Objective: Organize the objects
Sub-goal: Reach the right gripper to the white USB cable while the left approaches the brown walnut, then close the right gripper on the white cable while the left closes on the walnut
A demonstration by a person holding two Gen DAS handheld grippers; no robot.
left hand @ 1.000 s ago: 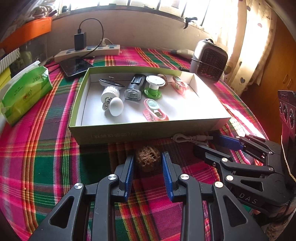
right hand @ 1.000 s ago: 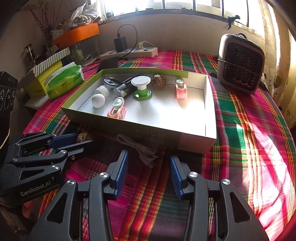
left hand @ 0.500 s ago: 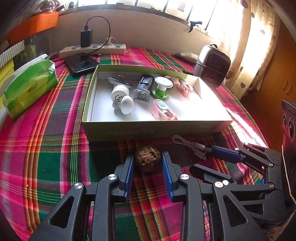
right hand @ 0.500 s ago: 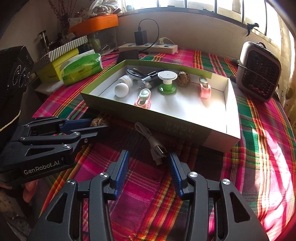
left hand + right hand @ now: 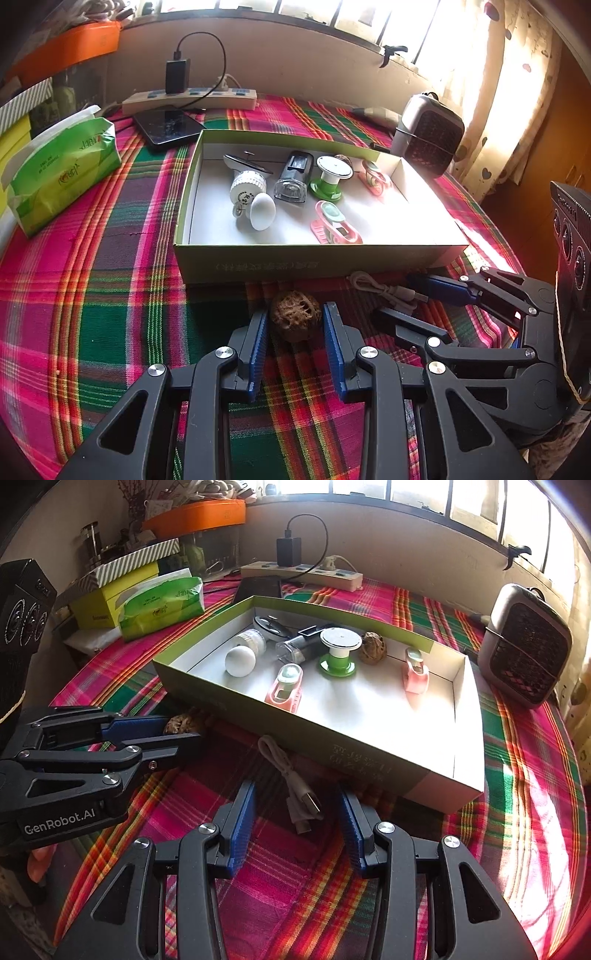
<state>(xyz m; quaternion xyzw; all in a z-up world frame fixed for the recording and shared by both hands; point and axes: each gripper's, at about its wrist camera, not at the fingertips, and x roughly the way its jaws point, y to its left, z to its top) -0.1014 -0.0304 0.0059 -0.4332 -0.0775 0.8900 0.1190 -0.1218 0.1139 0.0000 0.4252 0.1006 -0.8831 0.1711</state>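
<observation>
A brown walnut (image 5: 295, 320) sits between the fingers of my left gripper (image 5: 295, 325), which is shut on it just above the plaid cloth, in front of the green box (image 5: 295, 264). The walnut also shows in the right wrist view (image 5: 183, 722). My right gripper (image 5: 297, 805) is open around a white USB cable (image 5: 295, 782) that lies on the cloth by the box's front wall (image 5: 354, 760). The cable also shows in the left wrist view (image 5: 384, 290). The box holds a second walnut (image 5: 373, 648), a white bulb (image 5: 240, 660), a green-based spool (image 5: 338, 650), two pink clips and a clear charger.
A small grey heater (image 5: 524, 646) stands right of the box. A green tissue pack (image 5: 62, 173), a power strip (image 5: 188, 98) with a black charger and a dark phone (image 5: 166, 125) lie behind and left. A black speaker (image 5: 22, 605) is at the far left.
Both grippers have drawn back from the box and shifted left. The cable now lies further between the right gripper's fingers. The left gripper stays on the walnut.
</observation>
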